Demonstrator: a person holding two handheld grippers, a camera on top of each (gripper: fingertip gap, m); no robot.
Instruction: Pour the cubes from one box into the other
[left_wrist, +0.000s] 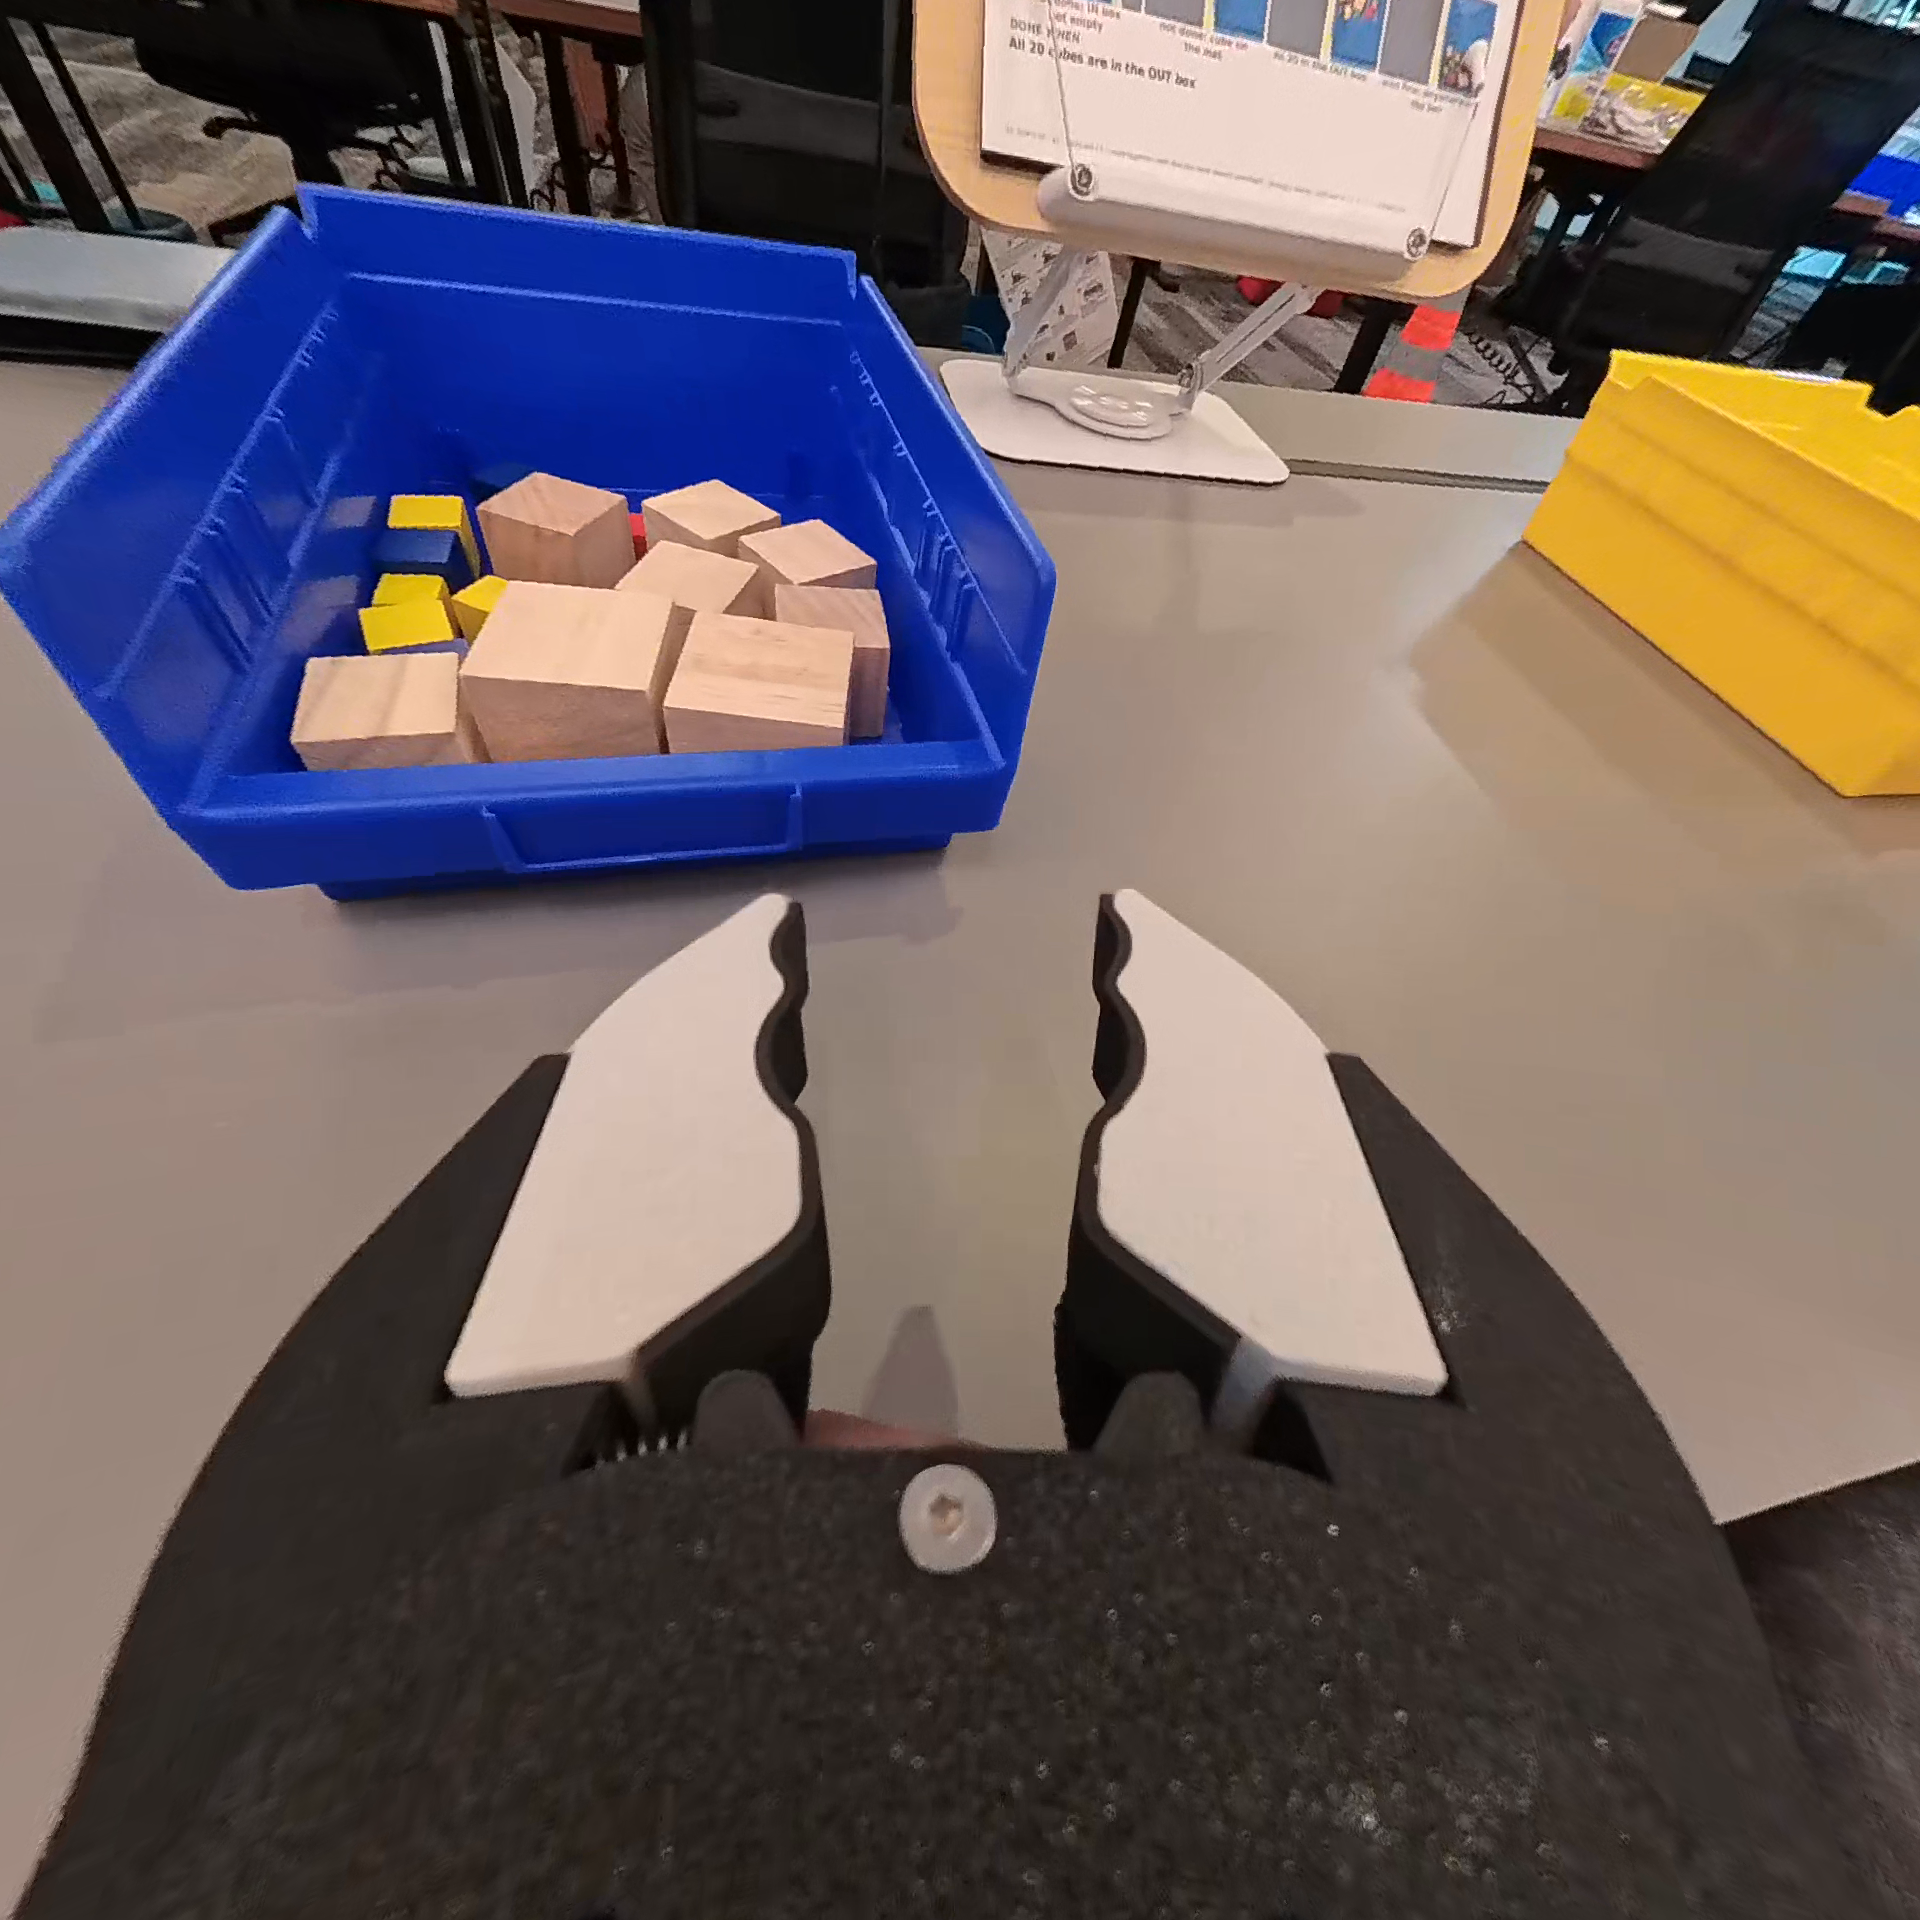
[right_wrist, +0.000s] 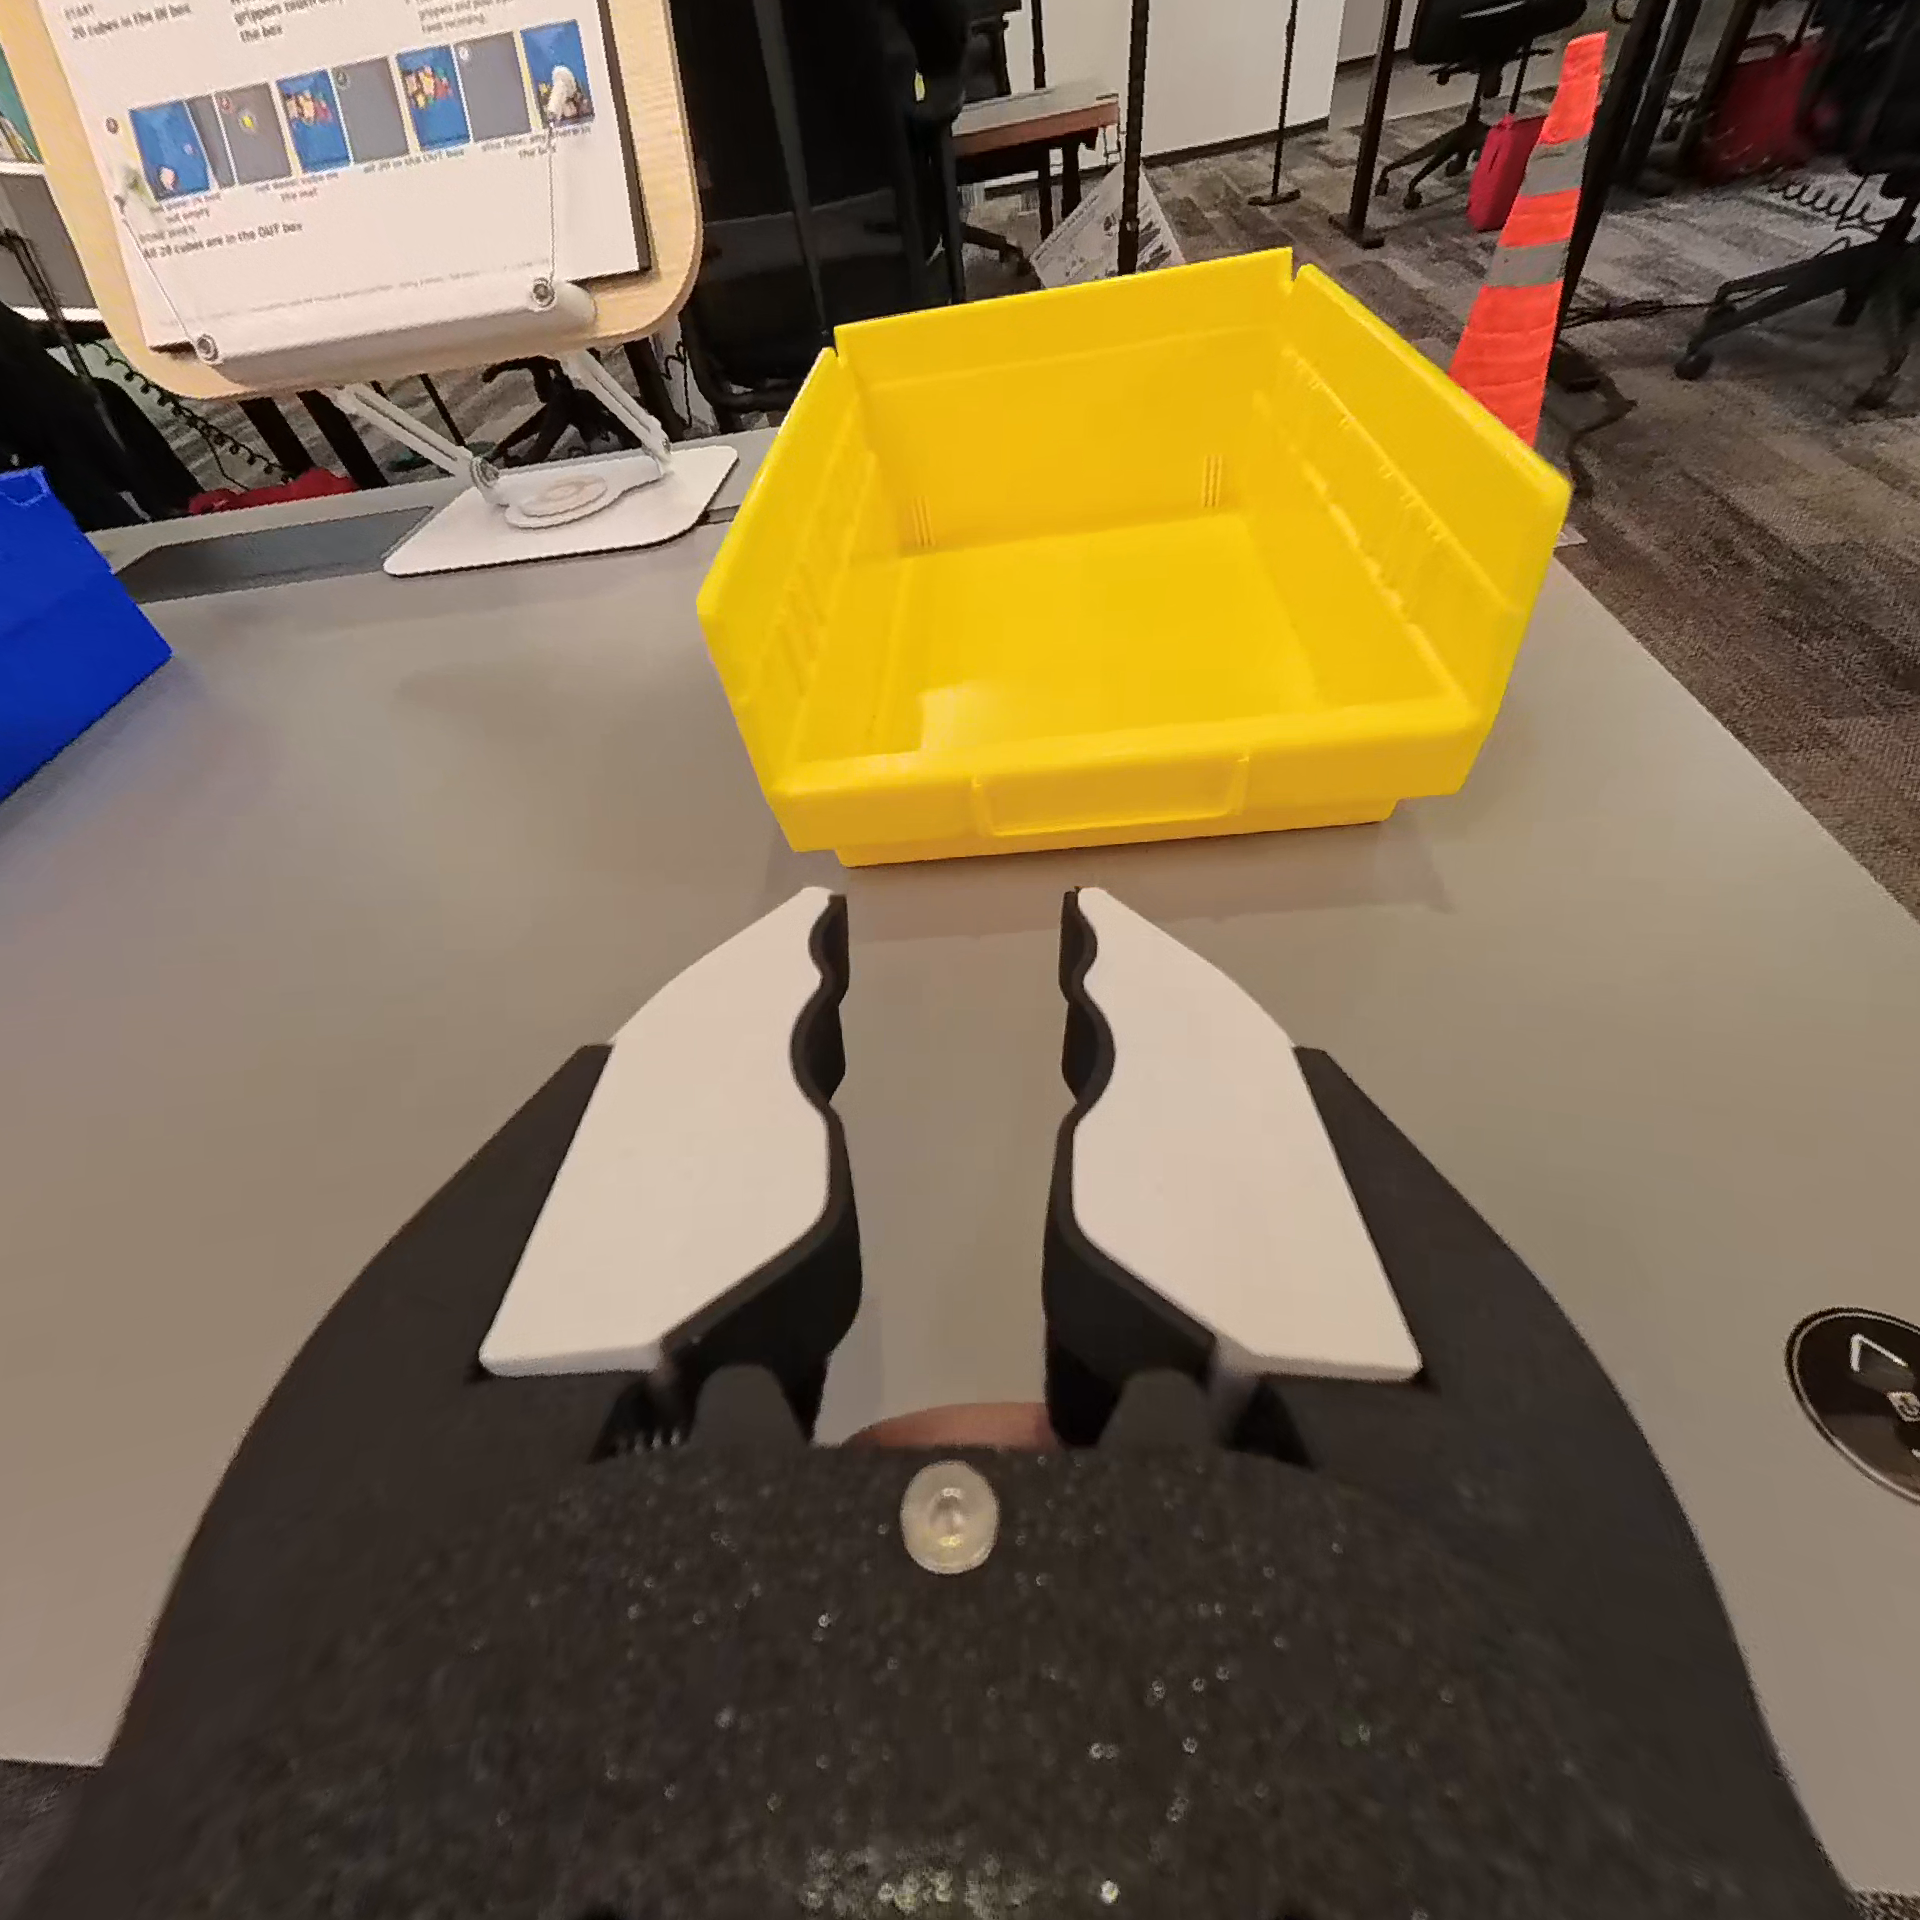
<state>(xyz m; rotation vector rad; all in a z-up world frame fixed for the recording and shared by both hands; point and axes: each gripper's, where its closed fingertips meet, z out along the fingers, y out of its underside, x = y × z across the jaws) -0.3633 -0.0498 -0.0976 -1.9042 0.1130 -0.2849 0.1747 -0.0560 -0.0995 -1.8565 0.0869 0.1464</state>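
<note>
1. The table (left_wrist: 1299, 831) carries both boxes well apart, leaving room to pour.
2. The blue box (left_wrist: 582, 821) sits left, holding the cubes (left_wrist: 571, 665); the yellow box (right_wrist: 1122, 800) sits right, empty, likely the receiver.
3. A stand (left_wrist: 1122, 426) at the back props an instruction sheet.
4. The left gripper (left_wrist: 948, 914) and right gripper (right_wrist: 954, 904) hover short of their boxes, fingers parted, holding nothing.

Left gripper (left_wrist: 950, 914) hovers, jaws apart, just short of the blue box (left_wrist: 582, 821) holding cubes (left_wrist: 566, 665).
</note>
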